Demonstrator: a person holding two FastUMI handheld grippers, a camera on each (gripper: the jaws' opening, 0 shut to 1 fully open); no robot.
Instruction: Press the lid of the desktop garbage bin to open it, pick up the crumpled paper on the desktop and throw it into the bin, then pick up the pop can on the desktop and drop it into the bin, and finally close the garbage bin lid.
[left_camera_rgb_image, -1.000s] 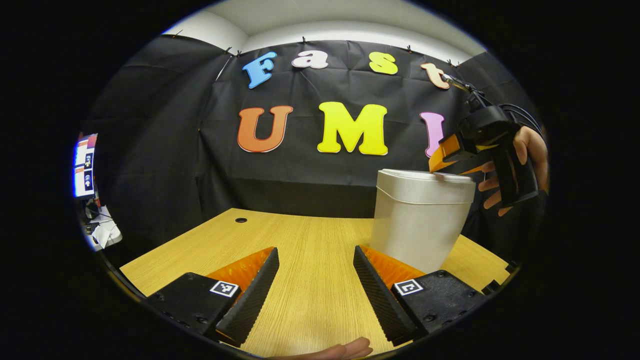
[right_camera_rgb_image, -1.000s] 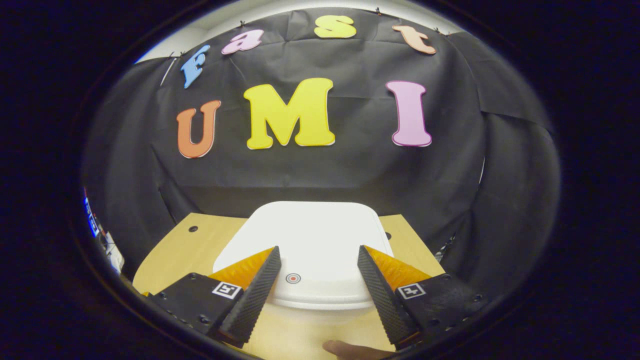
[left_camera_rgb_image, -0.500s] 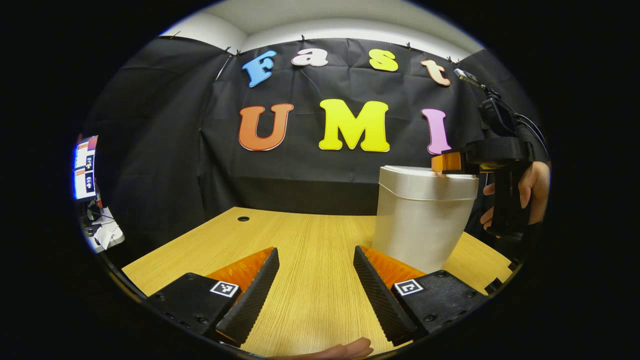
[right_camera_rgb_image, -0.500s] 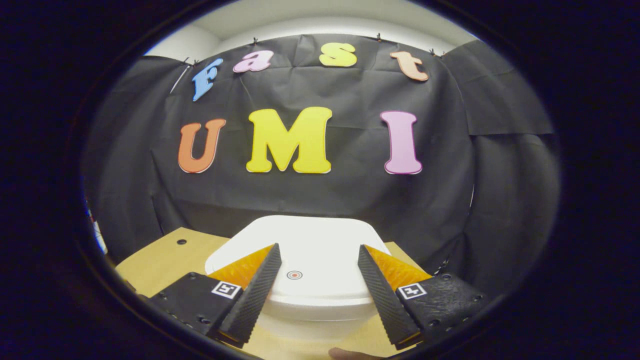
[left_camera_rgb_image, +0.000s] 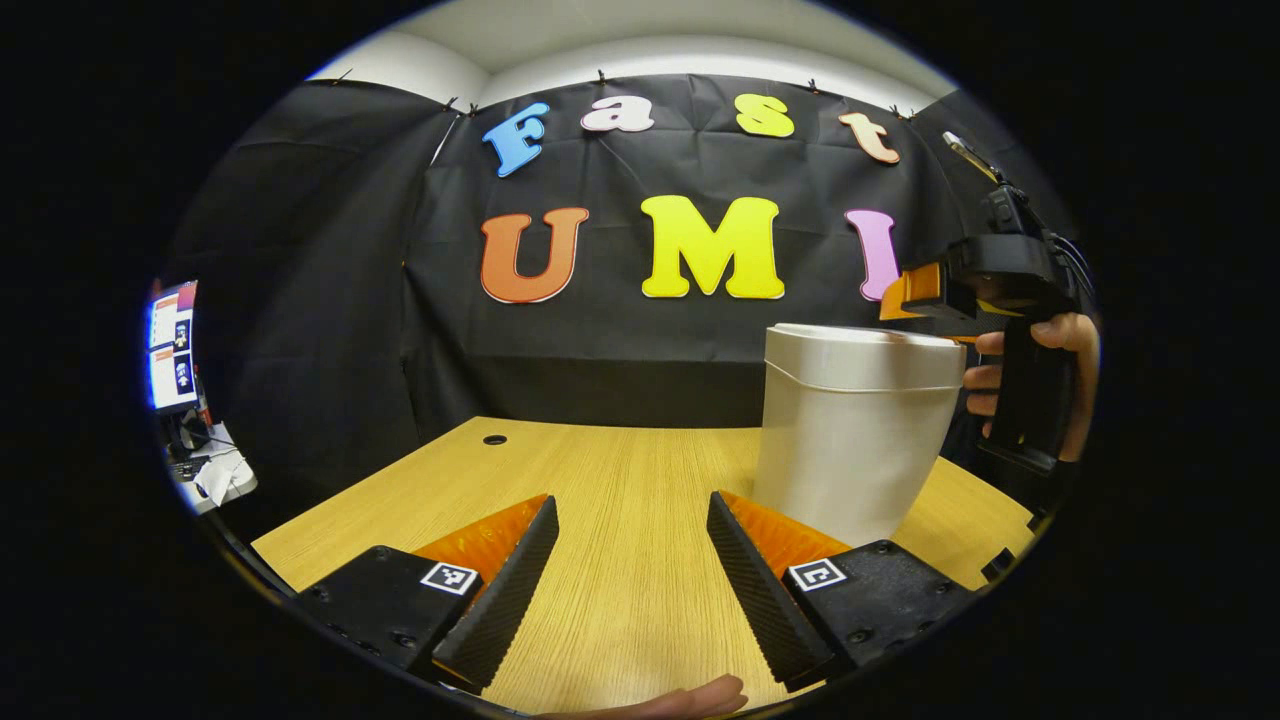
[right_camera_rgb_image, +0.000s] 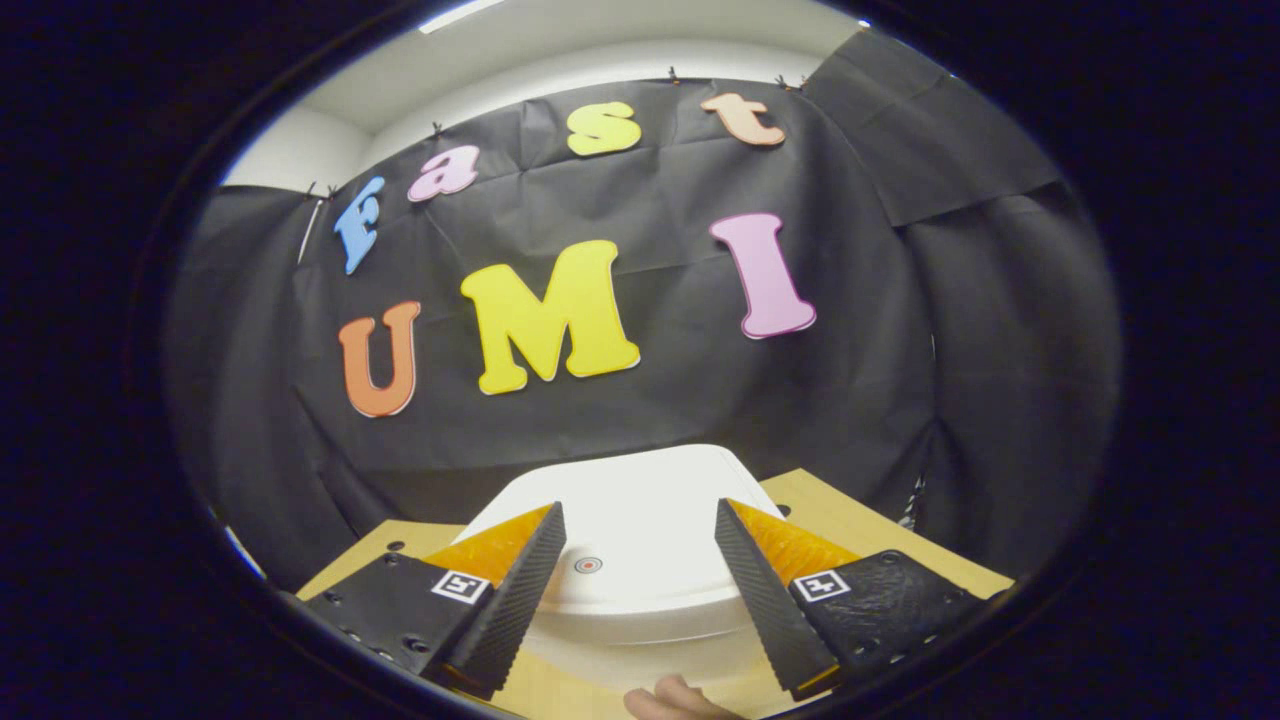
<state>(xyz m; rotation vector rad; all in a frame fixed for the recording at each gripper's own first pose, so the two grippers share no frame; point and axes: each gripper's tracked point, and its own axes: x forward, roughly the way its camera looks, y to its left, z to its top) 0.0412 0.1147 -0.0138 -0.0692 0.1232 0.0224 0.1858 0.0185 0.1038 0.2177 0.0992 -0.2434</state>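
Observation:
The pale desktop bin (left_camera_rgb_image: 850, 440) stands on the right of the wooden table (left_camera_rgb_image: 600, 470), its white lid (left_camera_rgb_image: 860, 343) down. In the left gripper view, my right gripper (left_camera_rgb_image: 905, 293) hovers just above the lid's right edge, held by a hand (left_camera_rgb_image: 1040, 350). In the right gripper view, the lid (right_camera_rgb_image: 640, 480) lies below and between my right gripper's (right_camera_rgb_image: 638, 507) fingers, which stand open and level, with a small red ring mark (right_camera_rgb_image: 588, 565) between them. My left gripper (left_camera_rgb_image: 632, 500) is open low over the table, left of the bin, with nothing in it.
A cable hole (left_camera_rgb_image: 494, 439) sits at the table's far left. A lit screen (left_camera_rgb_image: 170, 345) and a cluttered desk (left_camera_rgb_image: 215, 475) lie beyond the left edge. Black cloth walls close the back and sides. A thumb (left_camera_rgb_image: 690, 698) shows at the bottom.
My right gripper went from tilted down with its tips on the lid to level and slightly raised above it, and its view has rolled. The left gripper has barely moved.

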